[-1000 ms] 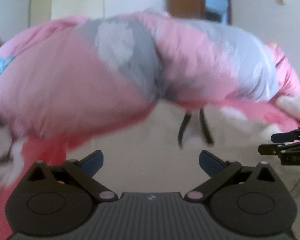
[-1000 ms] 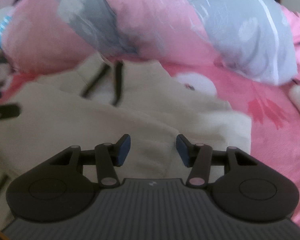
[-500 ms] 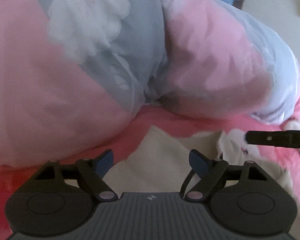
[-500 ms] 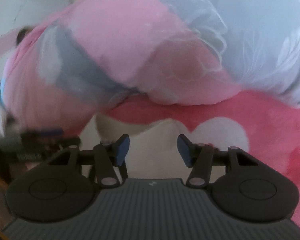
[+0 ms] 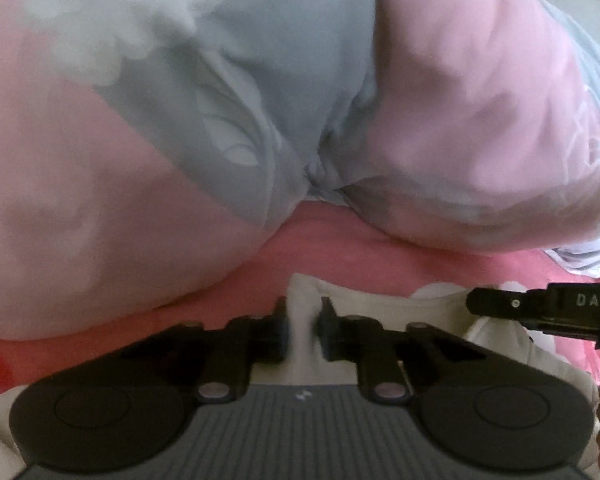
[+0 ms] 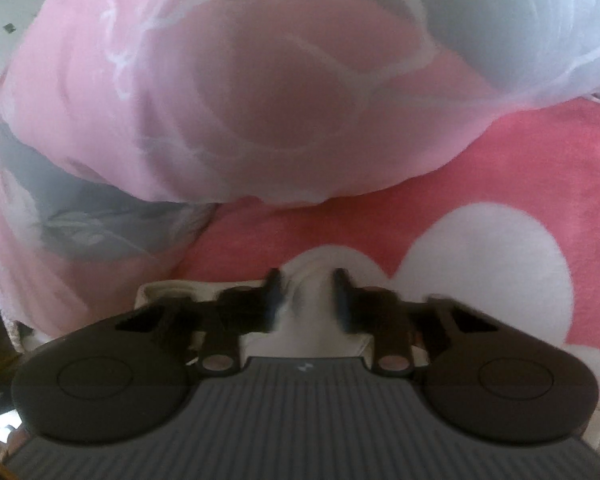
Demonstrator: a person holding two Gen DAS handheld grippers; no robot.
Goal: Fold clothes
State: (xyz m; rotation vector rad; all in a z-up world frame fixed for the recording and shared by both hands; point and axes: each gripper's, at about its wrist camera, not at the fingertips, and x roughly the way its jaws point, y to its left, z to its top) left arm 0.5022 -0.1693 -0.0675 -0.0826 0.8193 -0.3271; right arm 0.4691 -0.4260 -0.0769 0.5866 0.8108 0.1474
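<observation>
Cream garment [image 5: 380, 312] lying flat on the pink bed cover [image 5: 340, 248], top edge near a big pink-and-grey duvet [image 5: 260, 120] bunched up just behind. Left claw [image 5: 303, 326] closing in on a raised fold of that cream cloth, jaws narrow, fabric squeezed between. Right claw [image 6: 307, 296] closing too, jaws narrow with a bit of pale fabric bunched between, right beside a white heart print [image 6: 488, 264] on the cover. Tip of the right claw also poking in from the right edge of the left wrist view.
</observation>
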